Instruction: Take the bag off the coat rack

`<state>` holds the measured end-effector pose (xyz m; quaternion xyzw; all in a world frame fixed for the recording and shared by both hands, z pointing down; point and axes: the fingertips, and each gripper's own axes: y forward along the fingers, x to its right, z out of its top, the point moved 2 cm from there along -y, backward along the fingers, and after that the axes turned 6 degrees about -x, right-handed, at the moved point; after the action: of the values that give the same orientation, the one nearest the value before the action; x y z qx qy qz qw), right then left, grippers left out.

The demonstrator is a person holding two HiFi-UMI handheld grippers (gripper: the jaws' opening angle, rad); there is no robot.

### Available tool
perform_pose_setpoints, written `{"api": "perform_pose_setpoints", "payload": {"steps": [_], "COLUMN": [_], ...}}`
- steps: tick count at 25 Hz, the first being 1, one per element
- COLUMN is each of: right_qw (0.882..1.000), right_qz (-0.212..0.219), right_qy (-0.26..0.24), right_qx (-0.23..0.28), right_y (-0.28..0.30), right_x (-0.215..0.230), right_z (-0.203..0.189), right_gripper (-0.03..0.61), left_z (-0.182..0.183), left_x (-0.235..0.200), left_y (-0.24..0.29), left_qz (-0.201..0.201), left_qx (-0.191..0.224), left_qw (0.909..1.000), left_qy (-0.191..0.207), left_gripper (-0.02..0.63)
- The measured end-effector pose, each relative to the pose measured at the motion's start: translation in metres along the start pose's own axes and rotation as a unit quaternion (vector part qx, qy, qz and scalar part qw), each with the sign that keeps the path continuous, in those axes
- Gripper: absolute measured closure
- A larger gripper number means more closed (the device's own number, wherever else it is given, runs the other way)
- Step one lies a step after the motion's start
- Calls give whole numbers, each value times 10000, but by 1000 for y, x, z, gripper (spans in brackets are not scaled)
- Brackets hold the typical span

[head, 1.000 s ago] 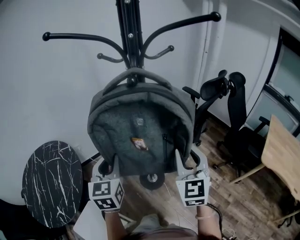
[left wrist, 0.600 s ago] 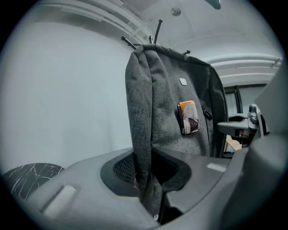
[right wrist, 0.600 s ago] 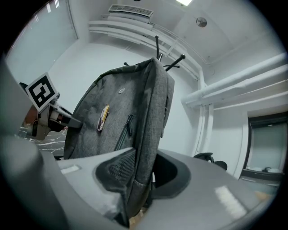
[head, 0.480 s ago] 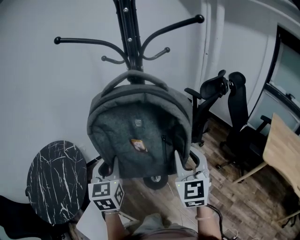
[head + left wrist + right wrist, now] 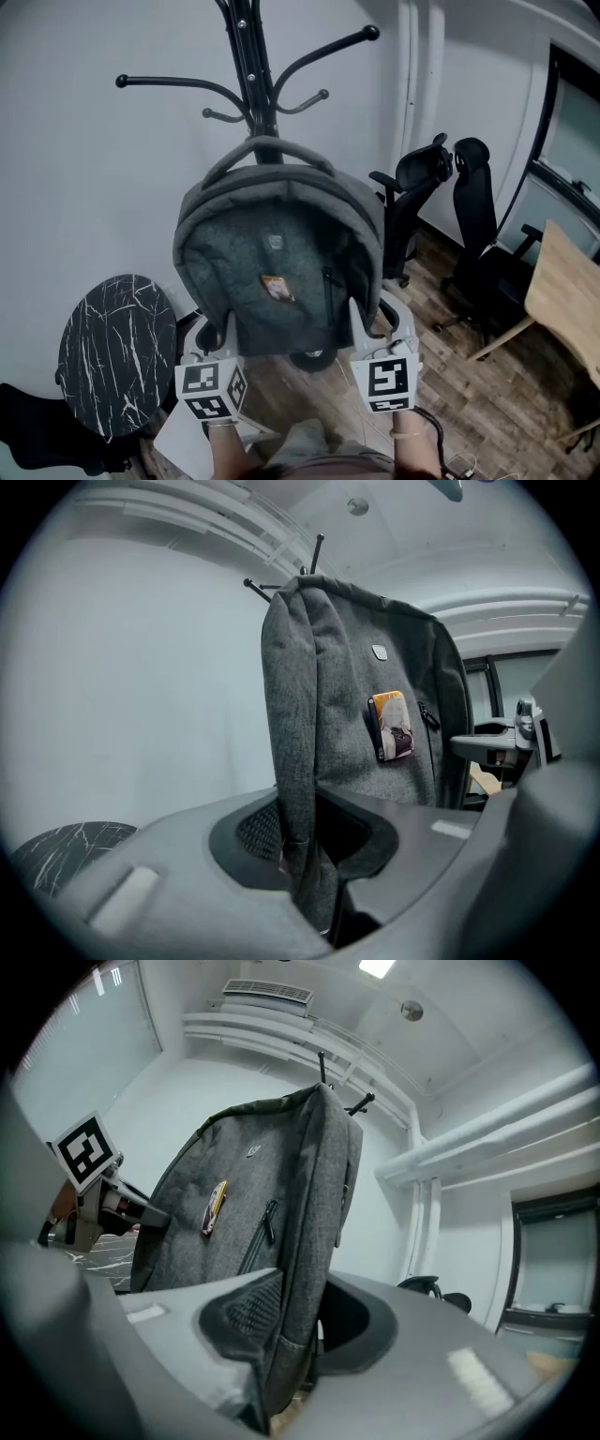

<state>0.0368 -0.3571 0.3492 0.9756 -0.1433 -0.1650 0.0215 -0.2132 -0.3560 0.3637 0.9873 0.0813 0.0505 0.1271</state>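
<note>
A grey backpack (image 5: 281, 262) with a small orange tag hangs upright in front of the black coat rack (image 5: 248, 66). Its top handle (image 5: 267, 145) arches across the pole; I cannot tell whether it touches a hook. My left gripper (image 5: 225, 330) is shut on the bag's lower left edge, and my right gripper (image 5: 361, 323) is shut on the lower right edge. In the left gripper view the bag's side (image 5: 295, 724) runs down between the jaws of my left gripper (image 5: 314, 855). The right gripper view shows the fabric (image 5: 300, 1194) pinched the same way in my right gripper (image 5: 291, 1335).
A round black marble side table (image 5: 117, 347) stands at the lower left. Two black office chairs (image 5: 422, 197) (image 5: 483, 253) sit to the right on the wooden floor, with a wooden tabletop (image 5: 567, 300) beyond. White pipes (image 5: 412, 103) run up the wall behind the rack.
The coat rack looks smaller and its arms have drawn inward, so the bag and both grippers have come back from it. The hook knob under the handle no longer shows.
</note>
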Motion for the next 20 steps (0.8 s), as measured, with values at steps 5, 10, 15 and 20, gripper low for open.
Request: {"api": "perform_pose_setpoints", "payload": {"steps": [5, 10, 15, 20], "right_qw": [10000, 9999, 9996, 9995], "right_qz": [67, 144, 236, 293], "right_qy": [43, 16, 1, 62], "right_qx": [8, 86, 152, 135], "right_y": [-17, -34, -47, -56], "right_x": [5, 9, 12, 11], "right_z": [-3, -3, -5, -9], "right_gripper": [474, 474, 474, 474], "left_z": [-2, -5, -7, -10], "left_x": [13, 25, 35, 41], "left_y": [-17, -35, -51, -63], "left_qz": [47, 146, 241, 285], "left_qx": [-18, -14, -22, -89], "left_qw": [10000, 9999, 9997, 9996], "left_qy": [11, -27, -57, -30], "left_gripper": [538, 538, 538, 538]}}
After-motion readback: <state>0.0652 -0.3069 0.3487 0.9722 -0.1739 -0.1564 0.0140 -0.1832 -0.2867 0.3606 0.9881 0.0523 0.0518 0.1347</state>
